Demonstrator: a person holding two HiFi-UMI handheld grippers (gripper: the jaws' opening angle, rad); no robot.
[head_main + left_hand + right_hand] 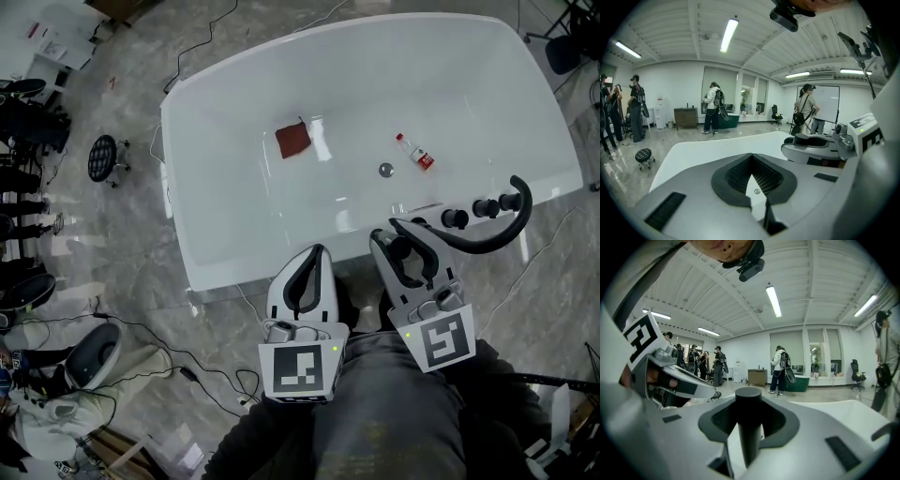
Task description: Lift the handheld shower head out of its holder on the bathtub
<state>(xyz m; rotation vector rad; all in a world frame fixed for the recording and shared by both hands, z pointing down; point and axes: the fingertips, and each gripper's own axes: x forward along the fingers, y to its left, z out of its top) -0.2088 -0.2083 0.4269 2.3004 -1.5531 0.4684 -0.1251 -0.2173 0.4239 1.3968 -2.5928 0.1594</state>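
Note:
A white bathtub (183,202) lies ahead of me in the head view. At its near rim my right gripper (401,240) is shut on the black cylindrical handle of the handheld shower head (399,250). In the right gripper view that handle (748,427) stands upright between the jaws of the right gripper (749,414), with its lower end hidden. I cannot tell whether it still sits in the holder. My left gripper (313,255) hangs over the rim to the left, shut and holding nothing. The left gripper view shows the left gripper (751,163) with only white tub beyond it.
A curved black spout (489,234) and black knobs (456,217) sit on the rim right of my right gripper. Inside the tub lie a red cloth (292,141), a small bottle (416,153) and the drain (385,170). Cables, a wheeled stool (103,157) and people stand left.

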